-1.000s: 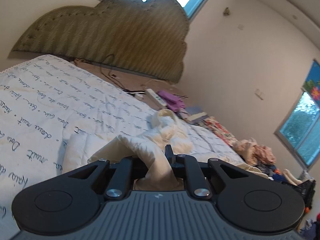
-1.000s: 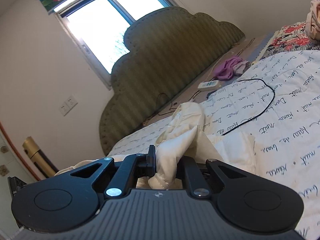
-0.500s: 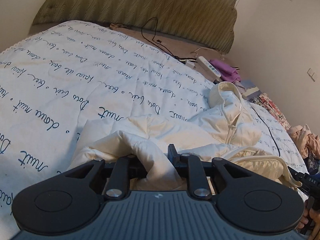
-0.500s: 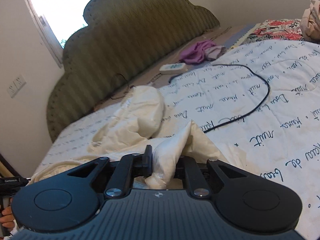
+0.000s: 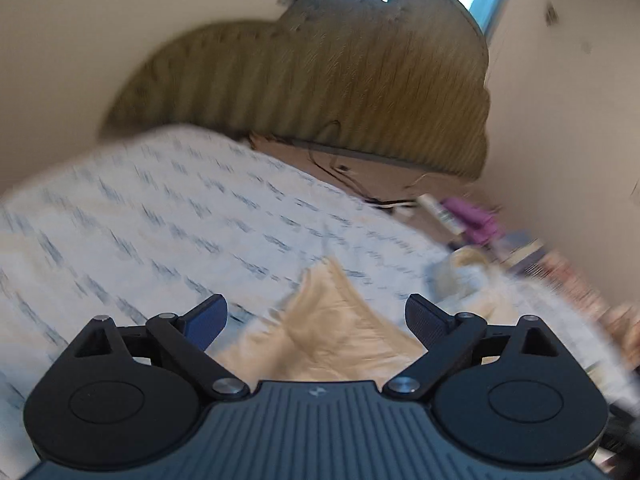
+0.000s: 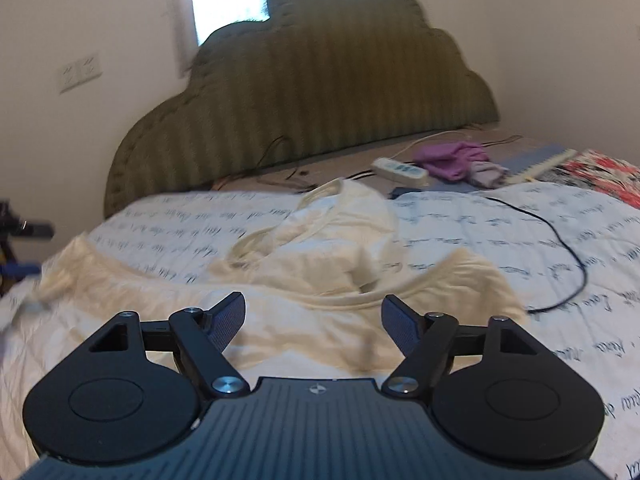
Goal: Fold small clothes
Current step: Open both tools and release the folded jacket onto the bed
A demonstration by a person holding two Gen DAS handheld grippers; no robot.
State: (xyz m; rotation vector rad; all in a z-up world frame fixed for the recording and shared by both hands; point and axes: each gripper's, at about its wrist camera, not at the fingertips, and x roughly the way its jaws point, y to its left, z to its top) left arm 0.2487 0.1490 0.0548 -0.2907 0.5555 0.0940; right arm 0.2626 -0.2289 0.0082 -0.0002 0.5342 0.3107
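A cream hooded top (image 6: 320, 264) lies spread on the bed's white quilt (image 6: 500, 236) with blue script. Its hood (image 6: 352, 208) points toward the headboard. In the right wrist view my right gripper (image 6: 314, 322) hovers just above the garment's body, its jaws opening, and the cloth lies below them, not pressed by the pads. The left wrist view is blurred: my left gripper (image 5: 316, 322) has its jaws opening wide over a cream fold of the top (image 5: 332, 320), free of the fingers.
A green padded headboard (image 6: 320, 100) stands behind the bed. A black cable (image 6: 568, 248) loops across the quilt at right. A white power strip (image 6: 400, 170), purple cloth (image 6: 452, 158) and floral fabric (image 6: 600, 176) lie along the far edge.
Both grippers were shut on bunches of the cream top; both have let go and opened. The garment has dropped flat onto the quilt, and both views swung.
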